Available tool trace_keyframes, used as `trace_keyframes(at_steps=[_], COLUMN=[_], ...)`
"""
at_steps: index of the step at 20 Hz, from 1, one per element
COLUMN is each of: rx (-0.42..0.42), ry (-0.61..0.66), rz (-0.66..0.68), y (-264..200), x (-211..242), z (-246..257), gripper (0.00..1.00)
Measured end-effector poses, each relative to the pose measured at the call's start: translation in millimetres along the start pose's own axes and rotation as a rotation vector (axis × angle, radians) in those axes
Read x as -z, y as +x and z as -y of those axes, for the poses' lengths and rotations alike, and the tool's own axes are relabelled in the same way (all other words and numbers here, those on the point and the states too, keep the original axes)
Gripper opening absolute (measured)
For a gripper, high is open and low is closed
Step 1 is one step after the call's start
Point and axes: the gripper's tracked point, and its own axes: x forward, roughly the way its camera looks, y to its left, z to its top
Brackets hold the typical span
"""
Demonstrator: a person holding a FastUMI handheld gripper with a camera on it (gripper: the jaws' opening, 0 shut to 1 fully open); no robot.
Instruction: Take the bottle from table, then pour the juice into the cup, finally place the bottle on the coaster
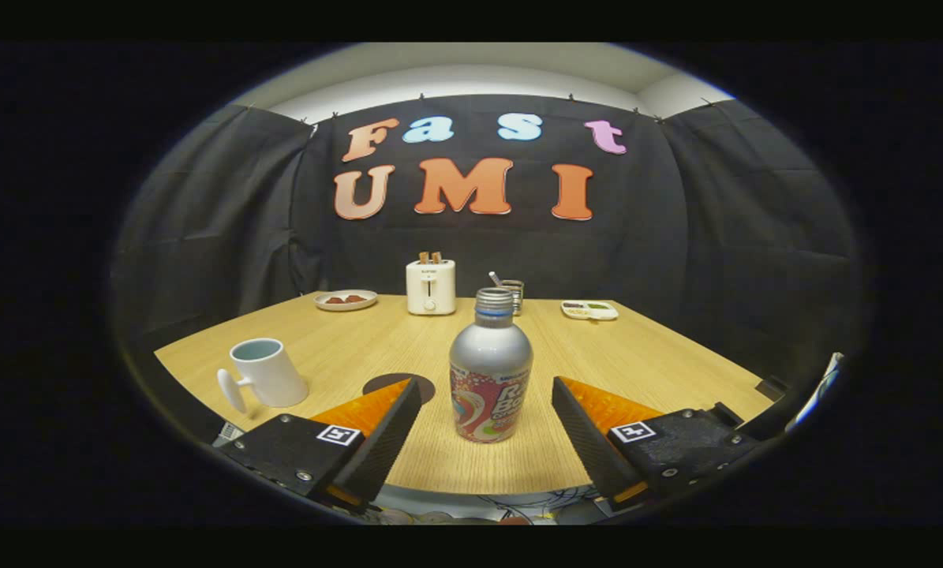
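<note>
Now: hand-held gripper (487,398) spread wide, fingers flanking bottle (491,371), no contact. Bottle upright on counter (645,359), cup (267,372) and coaster (398,386) to its left. Metal body: likely stiff, slick; fill unclear. Grip labelled lower body.

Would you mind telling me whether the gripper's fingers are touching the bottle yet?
Apart. In the gripper view the gripper is open, and bare table shows on both sides between the bottle and each finger.

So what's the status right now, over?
Gripper open, touching nothing. Bottle upright on table, between the fingers. Cup and coaster off to one side; path clear.
</note>
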Motion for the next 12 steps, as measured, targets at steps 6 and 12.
trace_keyframes(at_steps=[6, 12], rx=[-0.005, 0.006], ry=[0.016, 0.002], rz=[-0.02, -0.067], y=[39.1, 57.1], x=[20.8, 37.4], z=[-2.6, -2.1], gripper=[1.0, 0.93])
